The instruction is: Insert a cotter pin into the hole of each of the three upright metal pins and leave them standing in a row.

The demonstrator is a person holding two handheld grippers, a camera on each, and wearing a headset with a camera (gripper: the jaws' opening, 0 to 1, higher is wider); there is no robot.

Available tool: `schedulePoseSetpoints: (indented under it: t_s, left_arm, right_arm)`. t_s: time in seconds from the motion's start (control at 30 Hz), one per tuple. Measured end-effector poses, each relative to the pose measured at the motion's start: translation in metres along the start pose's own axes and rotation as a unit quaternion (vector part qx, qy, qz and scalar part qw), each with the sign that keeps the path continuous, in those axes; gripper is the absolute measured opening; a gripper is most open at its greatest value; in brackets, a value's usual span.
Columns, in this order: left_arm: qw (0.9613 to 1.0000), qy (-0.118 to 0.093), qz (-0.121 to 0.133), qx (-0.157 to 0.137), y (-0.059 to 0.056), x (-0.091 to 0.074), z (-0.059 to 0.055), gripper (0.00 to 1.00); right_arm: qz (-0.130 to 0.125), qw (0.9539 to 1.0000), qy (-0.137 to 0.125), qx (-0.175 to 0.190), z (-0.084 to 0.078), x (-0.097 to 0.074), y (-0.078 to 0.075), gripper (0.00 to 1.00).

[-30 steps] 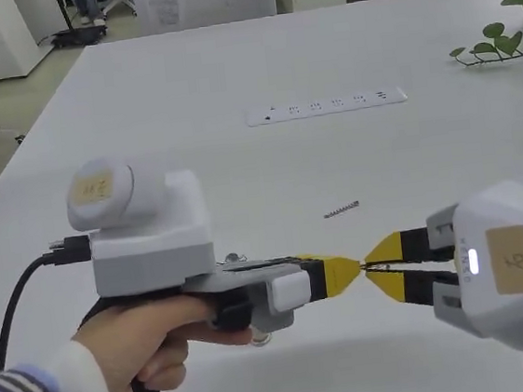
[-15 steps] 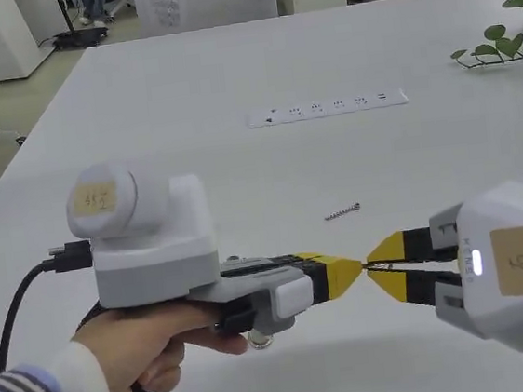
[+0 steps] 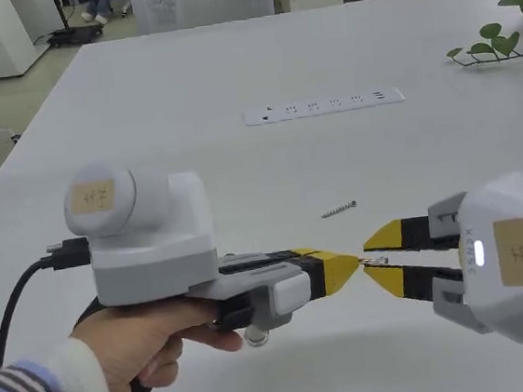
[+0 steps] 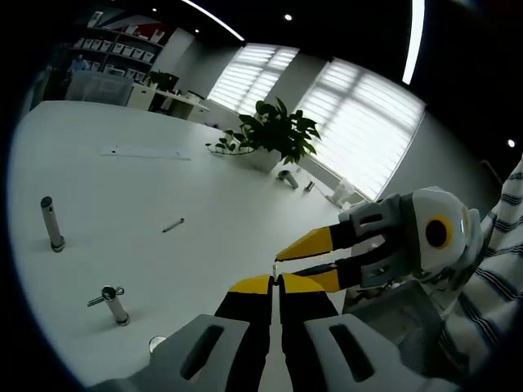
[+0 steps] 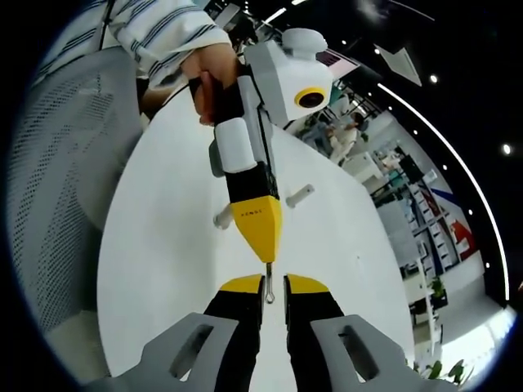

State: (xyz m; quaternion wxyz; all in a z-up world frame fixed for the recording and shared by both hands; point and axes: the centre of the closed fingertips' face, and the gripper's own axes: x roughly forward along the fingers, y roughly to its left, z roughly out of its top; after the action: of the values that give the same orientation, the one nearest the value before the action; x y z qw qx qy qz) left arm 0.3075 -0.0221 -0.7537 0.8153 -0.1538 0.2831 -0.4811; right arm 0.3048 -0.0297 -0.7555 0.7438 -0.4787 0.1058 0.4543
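Observation:
My left gripper (image 3: 349, 268) is held in a hand and is shut on one end of a thin cotter pin (image 3: 373, 261). The pin's loop end (image 5: 268, 292) lies in the gap between the parted jaws of my right gripper (image 3: 369, 261), which is open. The two grippers point tip to tip above the table. In the left gripper view an upright metal pin (image 4: 51, 223) stands bare. A second pin (image 4: 114, 304) has a cotter pin through it, and the top of a third (image 4: 155, 343) shows. A loose cotter pin (image 3: 338, 210) lies on the table.
A white power strip (image 3: 324, 106) lies farther back on the white table (image 3: 185, 92). Green plant leaves (image 3: 498, 40) sit at the far right edge. Chairs and floor show beyond the table's left side.
The right gripper's jaws have parted from around the cotter pin, and the left gripper stays shut on it. Both grippers keep their places.

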Motion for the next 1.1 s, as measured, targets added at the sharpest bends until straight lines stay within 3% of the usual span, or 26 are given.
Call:
schedulePoseSetpoints:
  t_s: [0.2, 0.33, 0.47, 0.57, 0.63, 0.7, 0.77, 0.9, 0.93, 1.03, 1.1]
  left_arm:
    - [1.0, -0.003, 0.005, 0.004, 0.003, -0.004, 0.001, 0.0]
    - [0.9999, -0.005, 0.008, 0.013, 0.006, -0.007, 0.003, 0.0]
    - [0.9994, -0.006, 0.004, 0.033, 0.005, -0.01, 0.005, 0.0]
    - [0.9977, -0.011, -0.009, 0.066, 0.0, -0.012, 0.007, 0.0]
    - [0.9962, -0.011, -0.016, 0.084, -0.003, -0.014, 0.007, 0.0]
    - [0.9946, -0.005, -0.023, 0.101, -0.006, -0.015, 0.006, 0.0]
    - [0.9917, -0.001, -0.035, 0.123, -0.01, -0.015, 0.004, 0.0]
    - [0.9858, -0.004, -0.059, 0.157, -0.02, -0.018, 0.005, 0.0]
    - [0.985, -0.005, -0.063, 0.161, -0.021, -0.018, 0.005, 0.0]
    - [0.9797, -0.005, -0.084, 0.182, -0.032, -0.02, 0.003, 0.0]
    - [0.9769, -0.002, -0.094, 0.192, -0.037, -0.02, 0.002, 0.0]
  right_arm:
    - [0.019, 0.9994, -0.01, 0.026, 0.001, -0.001, 0.005, 0.14]
    - [0.024, 0.9989, -0.001, 0.04, -0.004, -0.003, 0.004, 0.14]
    - [0.037, 0.9956, -0.005, 0.086, -0.008, -0.006, 0.006, 0.16]
    - [0.052, 0.9903, -0.014, 0.128, -0.01, -0.008, 0.008, 0.17]
    - [0.087, 0.9793, -0.021, 0.181, -0.011, -0.009, 0.014, 0.2]
    - [0.13, 0.9674, -0.011, 0.217, -0.016, -0.011, 0.025, 0.2]
    - [0.134, 0.9629, -0.019, 0.233, -0.019, -0.01, 0.024, 0.2]
    - [0.168, 0.9457, -0.033, 0.277, -0.019, -0.013, 0.03, 0.2]
    - [0.167, 0.9448, -0.037, 0.28, -0.019, -0.013, 0.028, 0.2]
    - [0.191, 0.9334, -0.056, 0.298, -0.012, -0.017, 0.031, 0.19]
    - [0.203, 0.9303, -0.057, 0.3, -0.011, -0.017, 0.034, 0.18]
